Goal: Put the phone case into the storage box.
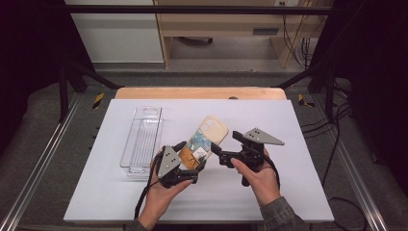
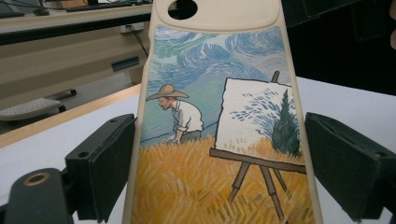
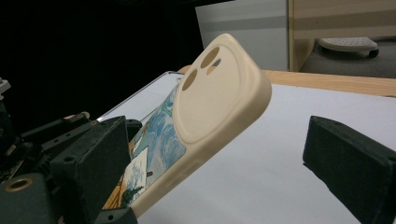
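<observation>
A cream phone case [image 1: 206,135] printed with a painter in a wheat field is held tilted above the white table [image 1: 288,192]. My left gripper [image 1: 191,162] is shut on its lower end; in the left gripper view the case [image 2: 219,140] fills the space between both black pads [image 2: 109,163]. My right gripper [image 1: 226,143] sits just right of the case, open. In the right gripper view the case's camera end [image 3: 219,98] rises up near the left jaw, with a wide gap to the right jaw, and my right gripper [image 3: 215,175] grips nothing.
A clear plastic package tray [image 1: 142,139] lies on the table to the left of the hands. A wooden edge [image 1: 199,93] runs along the table's far side. Metal rails [image 1: 43,159] and cables [image 1: 337,130] flank the table.
</observation>
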